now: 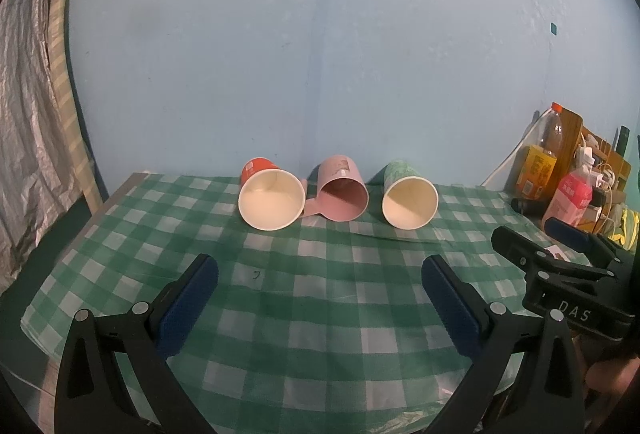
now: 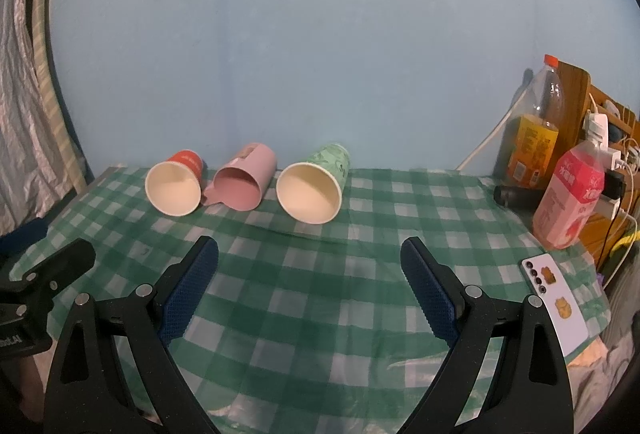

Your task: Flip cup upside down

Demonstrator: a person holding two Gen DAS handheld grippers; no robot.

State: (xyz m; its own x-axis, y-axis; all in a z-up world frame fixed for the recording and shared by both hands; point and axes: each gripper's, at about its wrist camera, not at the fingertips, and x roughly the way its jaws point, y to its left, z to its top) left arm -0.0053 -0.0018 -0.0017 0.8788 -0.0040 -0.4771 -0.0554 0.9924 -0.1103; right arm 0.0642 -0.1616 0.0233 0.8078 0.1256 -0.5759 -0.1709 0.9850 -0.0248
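Three cups lie on their sides near the far edge of the table, mouths facing me. A red paper cup [image 1: 270, 196] [image 2: 175, 188] is on the left, a pink handled mug [image 1: 342, 192] [image 2: 242, 184] in the middle, a green paper cup [image 1: 408, 196] [image 2: 314, 188] on the right. My left gripper [image 1: 320, 274] is open and empty, well short of the cups. My right gripper [image 2: 312, 256] is open and empty, in front of the green cup. The right gripper also shows at the right edge of the left wrist view [image 1: 560, 254].
A green checked cloth [image 1: 320, 314] [image 2: 320, 314] covers the table against a blue wall. At the right stand an orange-capped bottle [image 2: 536, 126], a pink bottle [image 2: 568, 198] and cables. A white phone [image 2: 556, 302] lies at the right front. A curtain hangs at the left.
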